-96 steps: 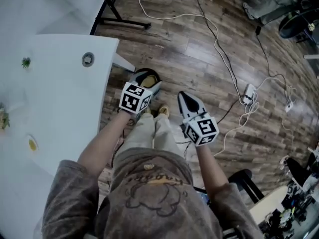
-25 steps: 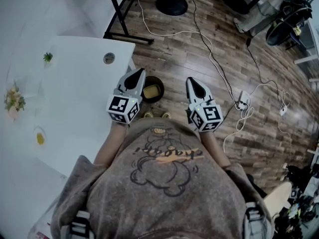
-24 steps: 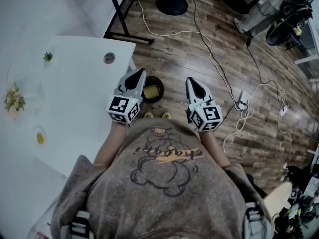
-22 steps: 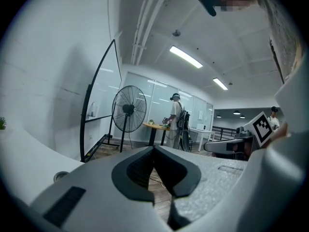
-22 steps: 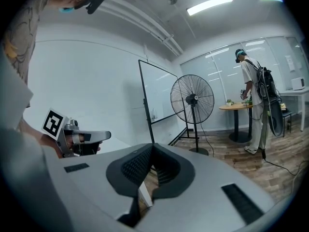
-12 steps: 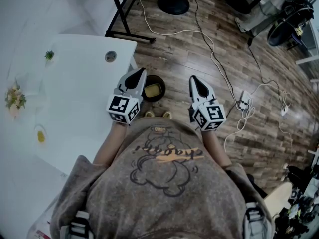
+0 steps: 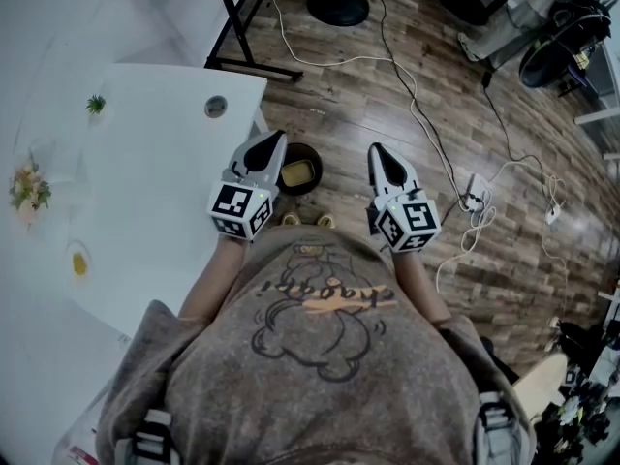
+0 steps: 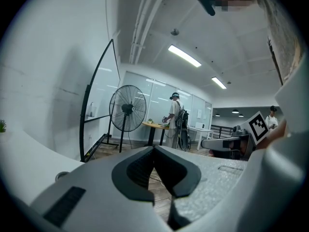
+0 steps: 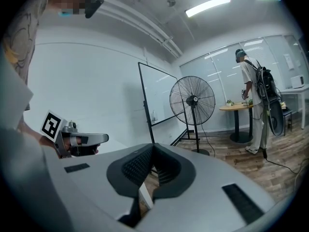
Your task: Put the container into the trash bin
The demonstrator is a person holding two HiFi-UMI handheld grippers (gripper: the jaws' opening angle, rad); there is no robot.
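Wood-plank floor (image 7: 349, 95) fills the head view, with a white bench (image 7: 145, 182) at the left. Both forearms reach forward from the torso, side by side. The left tongs (image 7: 273, 139) and right tongs (image 7: 377, 151) point toward the top of the frame, each pressed together and holding nothing. Between them, nearer the left, a dark trash bin (image 7: 312, 153) stands on the floor with the yellowish container (image 7: 299, 173) inside. Cables (image 7: 477, 223) and a power strip (image 7: 477, 190) lie at right

left gripper (image 7: 274, 139) drawn back, trash bin (image 7: 317, 161) — uncovered
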